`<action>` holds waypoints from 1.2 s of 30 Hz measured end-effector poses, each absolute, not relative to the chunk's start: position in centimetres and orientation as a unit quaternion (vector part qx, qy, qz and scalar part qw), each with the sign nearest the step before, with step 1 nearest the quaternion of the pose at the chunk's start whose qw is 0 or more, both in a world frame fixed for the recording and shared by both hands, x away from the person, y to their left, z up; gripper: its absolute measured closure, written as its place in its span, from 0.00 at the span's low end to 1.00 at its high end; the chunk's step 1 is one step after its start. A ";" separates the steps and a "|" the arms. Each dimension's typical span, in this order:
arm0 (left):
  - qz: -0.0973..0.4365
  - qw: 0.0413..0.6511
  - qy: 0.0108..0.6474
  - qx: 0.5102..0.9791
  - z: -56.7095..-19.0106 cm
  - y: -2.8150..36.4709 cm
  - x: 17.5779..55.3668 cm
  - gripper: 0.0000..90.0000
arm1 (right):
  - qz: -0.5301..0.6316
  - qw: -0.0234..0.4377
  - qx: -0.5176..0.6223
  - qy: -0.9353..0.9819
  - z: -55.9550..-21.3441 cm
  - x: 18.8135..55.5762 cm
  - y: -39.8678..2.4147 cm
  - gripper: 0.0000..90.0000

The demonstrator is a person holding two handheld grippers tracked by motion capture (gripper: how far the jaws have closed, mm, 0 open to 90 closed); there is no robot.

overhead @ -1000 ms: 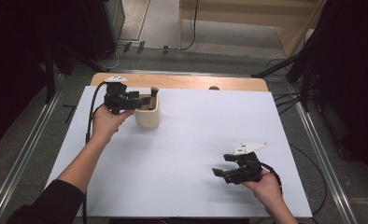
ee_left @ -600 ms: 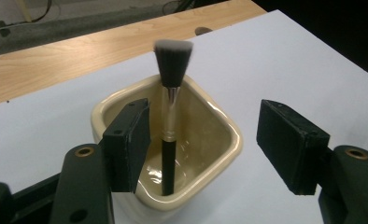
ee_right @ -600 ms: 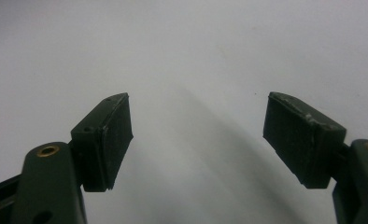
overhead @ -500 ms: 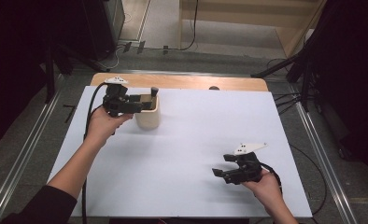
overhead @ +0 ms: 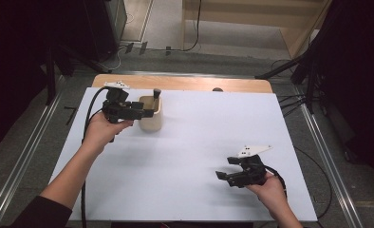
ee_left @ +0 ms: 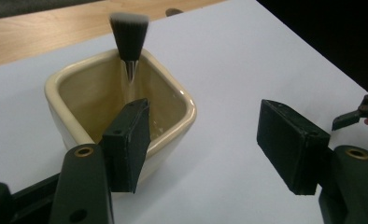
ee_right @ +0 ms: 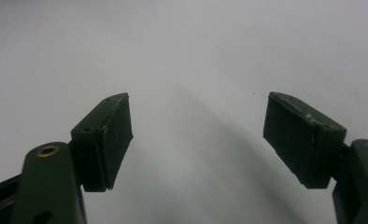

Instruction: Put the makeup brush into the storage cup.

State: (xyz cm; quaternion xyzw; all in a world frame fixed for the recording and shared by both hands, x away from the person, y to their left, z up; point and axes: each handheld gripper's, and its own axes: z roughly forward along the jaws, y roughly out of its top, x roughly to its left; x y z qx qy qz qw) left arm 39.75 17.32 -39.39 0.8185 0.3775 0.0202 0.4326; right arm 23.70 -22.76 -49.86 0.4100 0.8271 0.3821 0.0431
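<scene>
My left gripper (overhead: 144, 113) hovers with jaws spread wide, just beside the cream square ceramic cup (overhead: 152, 114), nothing between the pads. A makeup brush (ee_left: 128, 39) stands in the cup, bristles up, leaning on the far wall. The cup sits near the far left of the white tabletop (overhead: 213, 128). My right gripper (overhead: 223, 175), jaws likewise spread and empty, rests well apart near the front right edge, broad bare surface between.
</scene>
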 end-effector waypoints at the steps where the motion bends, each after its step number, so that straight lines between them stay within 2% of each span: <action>1: 0.019 0.434 0.378 0.818 -39.4 17.3 39.6 0.40 | 0.382 0.043 0.410 0.827 -49.9 23.7 -22.8 0.28; 13: 0.017 0.439 0.367 0.820 -39.7 17.5 38.2 0.39 | 0.381 0.042 0.409 0.829 -49.9 23.7 -22.7 0.28; 27: 0.004 0.444 0.373 0.815 -41.2 17.9 37.1 0.31 | 0.381 0.043 0.408 0.829 -49.9 23.7 -22.7 0.28; 36: 0.003 0.450 0.367 0.814 -42.0 18.1 36.3 0.30 | 0.381 0.043 0.408 0.829 -49.9 23.7 -22.7 0.28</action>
